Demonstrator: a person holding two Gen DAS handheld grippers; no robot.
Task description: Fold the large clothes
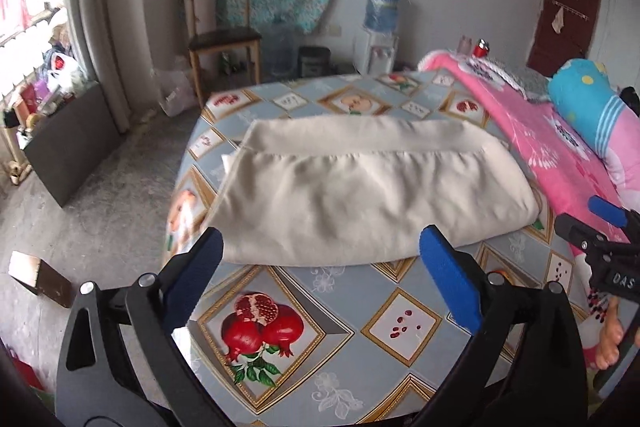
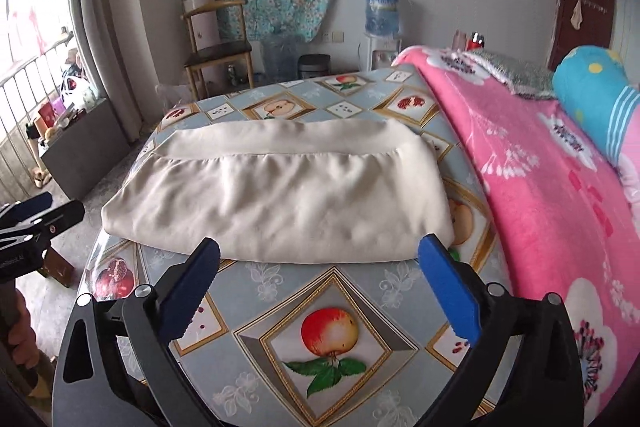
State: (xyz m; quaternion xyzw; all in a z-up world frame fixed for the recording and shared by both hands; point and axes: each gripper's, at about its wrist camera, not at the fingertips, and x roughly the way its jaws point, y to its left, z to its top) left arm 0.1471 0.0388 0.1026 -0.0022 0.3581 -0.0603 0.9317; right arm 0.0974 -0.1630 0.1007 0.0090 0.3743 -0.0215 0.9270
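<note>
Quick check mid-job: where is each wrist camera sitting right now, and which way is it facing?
Left wrist: above the table's near edge, facing the folded cream garment; open left gripper in front, right gripper at right edge.
Right wrist: same edge, further right, by the pink blanket; open right gripper, left gripper at left edge.
Shared: garment, table, chair.

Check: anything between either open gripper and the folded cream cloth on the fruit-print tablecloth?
Nothing visible. The left gripper and right gripper both stand open just short of the near edge of the folded cream cloth, touching nothing. Only bare fruit-print tablecloth lies between. The pink floral blanket sits off to the side.
</note>
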